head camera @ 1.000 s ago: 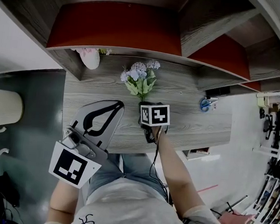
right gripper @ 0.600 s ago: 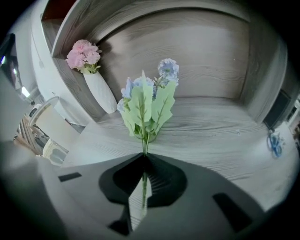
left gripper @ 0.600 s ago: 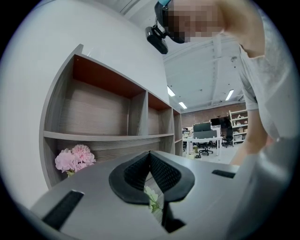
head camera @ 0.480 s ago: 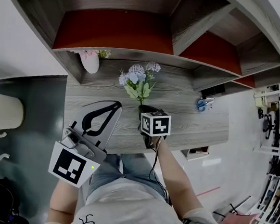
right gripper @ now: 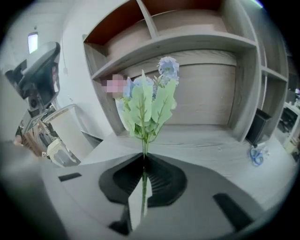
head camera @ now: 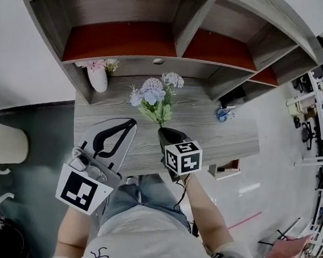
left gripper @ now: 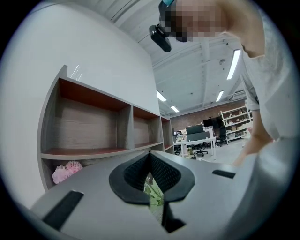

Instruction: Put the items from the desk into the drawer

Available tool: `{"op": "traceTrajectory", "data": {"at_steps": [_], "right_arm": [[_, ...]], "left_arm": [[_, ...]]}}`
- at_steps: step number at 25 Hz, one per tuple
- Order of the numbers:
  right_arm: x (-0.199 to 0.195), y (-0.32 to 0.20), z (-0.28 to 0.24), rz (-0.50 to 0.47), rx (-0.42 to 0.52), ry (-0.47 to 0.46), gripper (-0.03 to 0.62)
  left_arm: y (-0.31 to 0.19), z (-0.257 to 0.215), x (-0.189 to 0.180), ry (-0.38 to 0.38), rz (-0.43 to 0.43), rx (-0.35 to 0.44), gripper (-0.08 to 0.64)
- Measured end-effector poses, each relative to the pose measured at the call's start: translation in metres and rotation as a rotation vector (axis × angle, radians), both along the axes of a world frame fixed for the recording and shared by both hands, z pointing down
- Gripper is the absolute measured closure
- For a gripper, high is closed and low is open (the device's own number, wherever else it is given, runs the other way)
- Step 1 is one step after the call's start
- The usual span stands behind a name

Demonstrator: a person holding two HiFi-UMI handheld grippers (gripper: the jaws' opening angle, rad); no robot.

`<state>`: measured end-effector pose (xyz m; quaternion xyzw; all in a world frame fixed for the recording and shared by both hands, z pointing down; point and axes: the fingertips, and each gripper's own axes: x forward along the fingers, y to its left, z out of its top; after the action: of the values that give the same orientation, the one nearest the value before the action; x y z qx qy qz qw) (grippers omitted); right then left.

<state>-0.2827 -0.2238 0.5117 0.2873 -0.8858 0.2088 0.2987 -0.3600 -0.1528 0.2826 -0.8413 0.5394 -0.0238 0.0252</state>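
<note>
Pulling flower bunch (head camera: 152, 99) back toward bench (head camera: 222, 140) edge, stem clamped in right hand-held gripper (head camera: 165, 134). Keeping left hand-held gripper (head camera: 132, 122) closed, empty. Probably heading drawerward.

Head camera looks down; gripper cameras face shelf (head camera: 124, 39) and flowers (head camera: 153, 97).

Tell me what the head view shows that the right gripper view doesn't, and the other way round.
Only the head view shows the person's jeans and the marker cube on the right gripper. Only the right gripper view shows the green stem pinched between that gripper's shut jaws. Both show the flower bunch, the blue scissors, the desk and the shelf.
</note>
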Motion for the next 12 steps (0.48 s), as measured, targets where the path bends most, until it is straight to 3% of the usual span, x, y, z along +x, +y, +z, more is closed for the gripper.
{"op": "traceTrajectory", "data": {"at_steps": [12], "right_arm": [[0.059,0.051,-0.059,0.108,0.144,-0.118,0.569]], "left_arm": [[0.041,-0.015,0.068,-0.012,0.167,0.046,0.549]]}}
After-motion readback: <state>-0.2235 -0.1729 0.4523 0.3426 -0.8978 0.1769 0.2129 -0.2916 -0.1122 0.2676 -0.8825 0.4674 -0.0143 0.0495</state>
